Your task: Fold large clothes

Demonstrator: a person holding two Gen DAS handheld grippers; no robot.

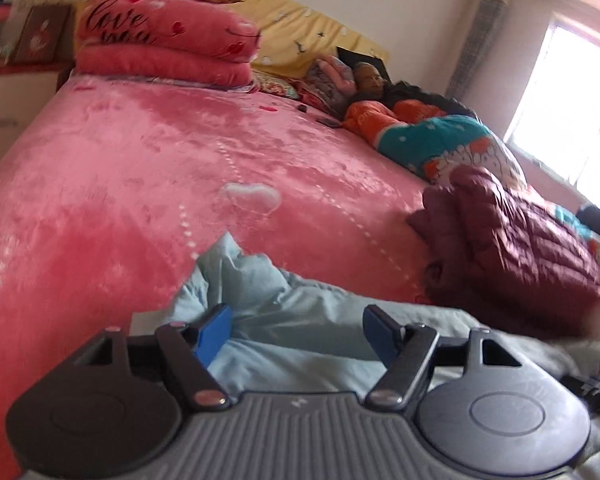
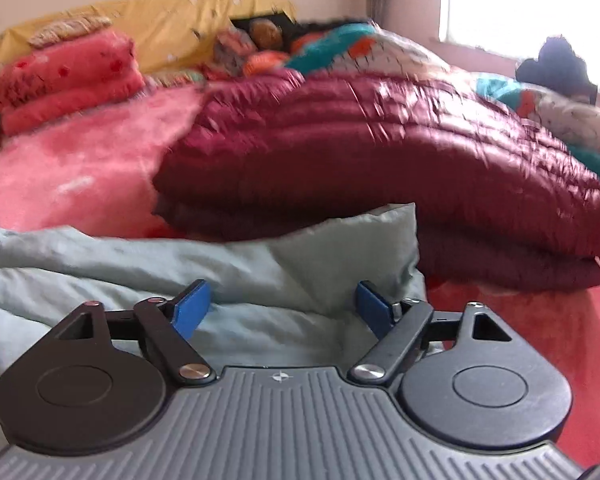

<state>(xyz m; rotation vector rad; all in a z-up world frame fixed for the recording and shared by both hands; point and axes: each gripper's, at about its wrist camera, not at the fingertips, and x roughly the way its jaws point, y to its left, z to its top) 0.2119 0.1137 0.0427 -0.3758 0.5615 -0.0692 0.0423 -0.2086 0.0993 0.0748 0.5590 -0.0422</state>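
A crumpled pale-blue garment lies bunched on the pink bed, showing no clear long axis. Jaws of both the left gripper and right gripper stand wide above it, holding nothing.

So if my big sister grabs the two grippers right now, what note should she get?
Left gripper: open, holding nothing, over the crumpled pale blue cloth garment.
Right gripper: open, holding nothing, over the same garment's corner.
The garment lies rumpled near the edge of the pink fleece bedspread. The quilted maroon puffer jacket sits beside it, already folded into a stack.
Done: apparently the jacket.
Left: grip the blue garment, spread it and fold it. A person lies at the far side of the bed.
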